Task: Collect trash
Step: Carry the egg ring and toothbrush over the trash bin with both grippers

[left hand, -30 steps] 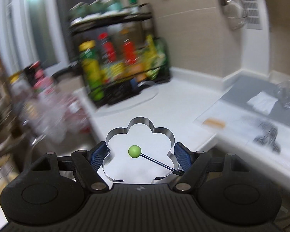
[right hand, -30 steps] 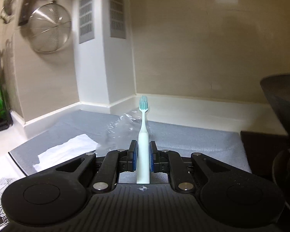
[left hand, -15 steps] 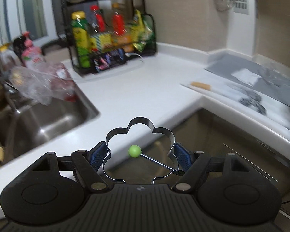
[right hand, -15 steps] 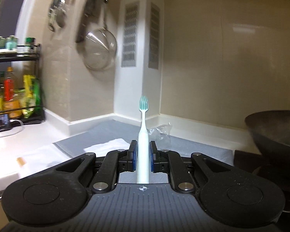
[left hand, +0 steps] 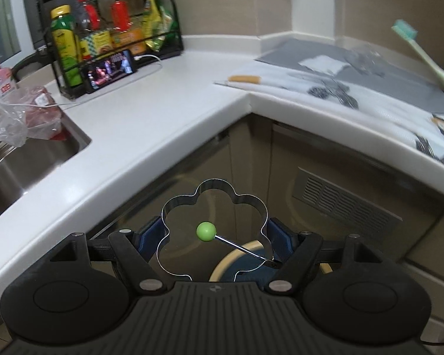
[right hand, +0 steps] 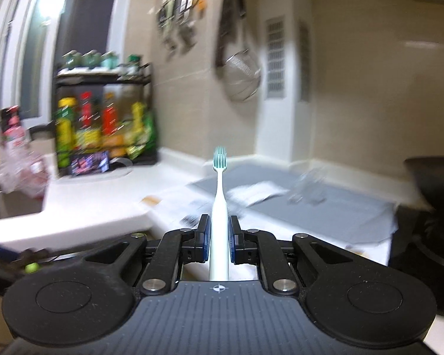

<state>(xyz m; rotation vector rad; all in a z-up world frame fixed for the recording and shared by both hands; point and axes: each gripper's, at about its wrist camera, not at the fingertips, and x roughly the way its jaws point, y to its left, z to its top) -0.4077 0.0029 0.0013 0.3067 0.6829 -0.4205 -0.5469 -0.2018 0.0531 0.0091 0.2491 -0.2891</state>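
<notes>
Toothbrush (right hand: 219,216), bristles up, clamped at its handle by the right gripper (right hand: 219,238), beyond the white countertop (left hand: 151,112) corner. Left gripper (left hand: 214,232), jaws spread wide, grips a flower-shaped metal ring (left hand: 213,227) below the countertop edge.

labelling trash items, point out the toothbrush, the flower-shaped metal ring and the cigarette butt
toothbrush (right hand: 219,222): right wrist view, on its white handle above the pads.
flower-shaped metal ring (left hand: 213,184): left wrist view, on its top petal's rim.
cigarette butt (left hand: 245,79): left wrist view, on its middle, on the counter.
</notes>
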